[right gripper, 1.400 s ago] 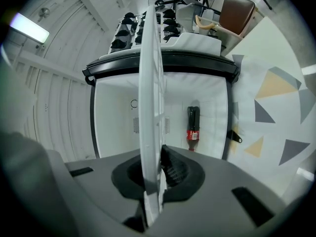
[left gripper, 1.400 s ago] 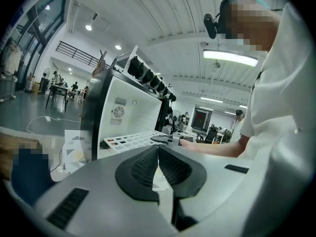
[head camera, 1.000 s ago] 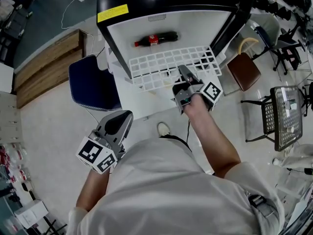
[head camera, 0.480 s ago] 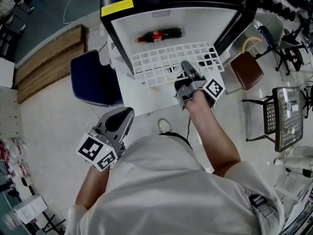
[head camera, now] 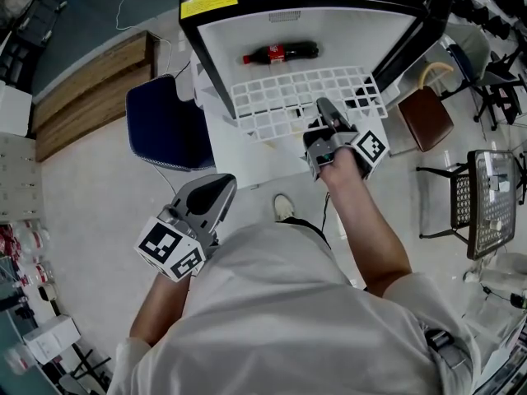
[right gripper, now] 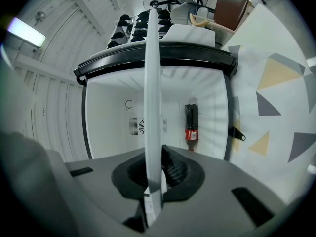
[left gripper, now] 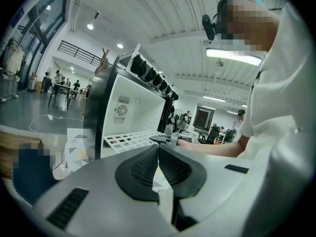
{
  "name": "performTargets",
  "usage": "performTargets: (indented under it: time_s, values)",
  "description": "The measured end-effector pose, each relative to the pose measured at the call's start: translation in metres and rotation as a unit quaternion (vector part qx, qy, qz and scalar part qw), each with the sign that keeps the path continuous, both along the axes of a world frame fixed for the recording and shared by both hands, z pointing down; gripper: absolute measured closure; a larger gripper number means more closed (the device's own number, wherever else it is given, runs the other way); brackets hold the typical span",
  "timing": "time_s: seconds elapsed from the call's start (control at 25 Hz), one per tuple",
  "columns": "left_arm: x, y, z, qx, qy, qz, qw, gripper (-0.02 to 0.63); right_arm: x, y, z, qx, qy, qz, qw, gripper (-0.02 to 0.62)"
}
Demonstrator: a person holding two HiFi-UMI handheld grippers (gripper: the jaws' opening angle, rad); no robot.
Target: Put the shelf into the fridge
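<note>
Hanging nearest the body, by the person's left hip, the left gripper (head camera: 216, 189) has its two dark pads pressed together with nothing between them; it touches nothing.

Farther out, the right arm is stretched forward. The right gripper (head camera: 326, 109) is clamped on the near edge of the shelf (head camera: 284, 97), a white wire grid. In the right gripper view the shelf appears edge-on, as a thin white bar between the pads, running away toward the fridge (head camera: 354, 35).

The shelf is held roughly level. Its far part lies across the fridge's open front, while its near edge and left corner stick out in front of the cabinet. Whether it rests on any support inside cannot be told.

Beyond the grid, a cola bottle (head camera: 281, 53) with a red label lies on its side in the white interior, apart from the shelf. The black fridge door (head camera: 416, 35) stands open to the right.

A blue chair (head camera: 165, 130) stands just left of the fridge, and a brown chair (head camera: 424, 118) sits on the right.
</note>
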State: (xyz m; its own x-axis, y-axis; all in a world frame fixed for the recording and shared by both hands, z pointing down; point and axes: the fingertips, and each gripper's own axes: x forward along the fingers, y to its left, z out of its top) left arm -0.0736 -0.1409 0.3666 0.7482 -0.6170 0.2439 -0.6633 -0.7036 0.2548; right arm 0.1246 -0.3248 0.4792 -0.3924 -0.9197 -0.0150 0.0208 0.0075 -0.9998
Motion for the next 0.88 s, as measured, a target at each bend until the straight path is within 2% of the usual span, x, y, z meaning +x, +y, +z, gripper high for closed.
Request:
performTargets:
  time_s: [0.88]
  values:
    - [0.008, -0.019, 0.003, -0.009, -0.009, -0.002, 0.9999, 0.588, 0.000, -0.008, 0.007, -0.030, -0.004, 0.046, 0.998, 0.572]
